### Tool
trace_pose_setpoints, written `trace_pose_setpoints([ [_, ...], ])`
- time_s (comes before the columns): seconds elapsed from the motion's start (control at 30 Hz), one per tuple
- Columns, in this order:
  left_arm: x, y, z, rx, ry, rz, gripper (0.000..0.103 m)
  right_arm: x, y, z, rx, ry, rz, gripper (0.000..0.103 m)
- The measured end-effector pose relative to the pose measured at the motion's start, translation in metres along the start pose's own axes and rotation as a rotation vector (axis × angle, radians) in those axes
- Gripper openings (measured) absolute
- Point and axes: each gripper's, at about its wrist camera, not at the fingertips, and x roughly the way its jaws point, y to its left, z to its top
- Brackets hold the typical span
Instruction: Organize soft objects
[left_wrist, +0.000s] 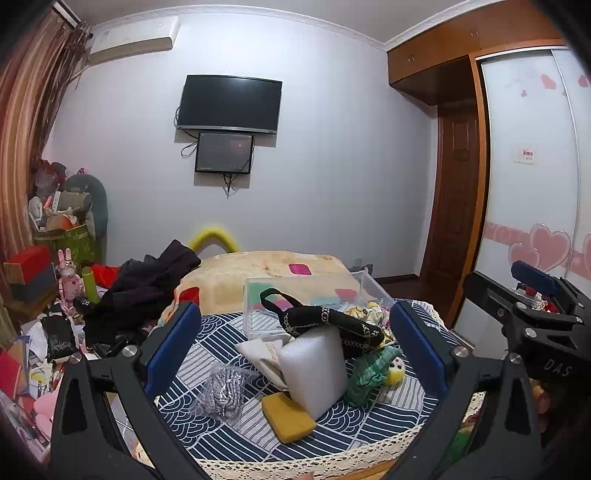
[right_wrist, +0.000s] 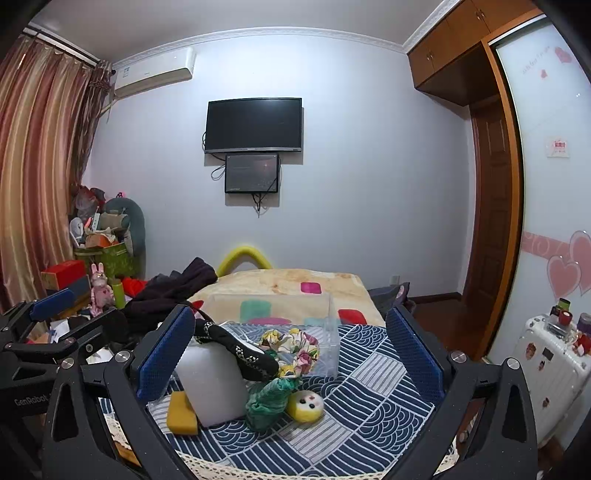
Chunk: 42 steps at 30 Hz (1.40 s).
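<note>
On a blue-and-white patterned cloth (left_wrist: 207, 347) lie a white foam block (left_wrist: 314, 373), a yellow sponge (left_wrist: 288, 417), a black handbag (left_wrist: 332, 325) draped over the block, a green cloth doll with a yellow face (left_wrist: 373, 373), a silvery item in a clear bag (left_wrist: 223, 391) and a floral cloth (right_wrist: 295, 347). A clear plastic box (left_wrist: 306, 299) stands behind them. My left gripper (left_wrist: 295, 343) is open and empty above the pile. My right gripper (right_wrist: 291, 354) is open and empty, to its right.
The bed with a beige blanket (right_wrist: 291, 284) extends behind the box. Dark clothes (left_wrist: 147, 284) lie at its left. A cluttered shelf and green box (left_wrist: 70, 240) stand at left. A white suitcase (right_wrist: 550, 358) and wardrobe (right_wrist: 546, 184) stand at right.
</note>
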Motion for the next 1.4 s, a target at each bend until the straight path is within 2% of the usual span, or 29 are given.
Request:
trace_pose_setpoints([
  [1.07,0.0,0.0,0.0,0.001,-0.001,0.001,0.103,0.002,0.0,-0.004,0.006,0.006,0.005,0.103],
  [1.4,0.017,0.011,-0.006,0.006,0.044,0.006,0.103,0.013,0.0,-0.009,0.003,0.024,0.008,0.103],
])
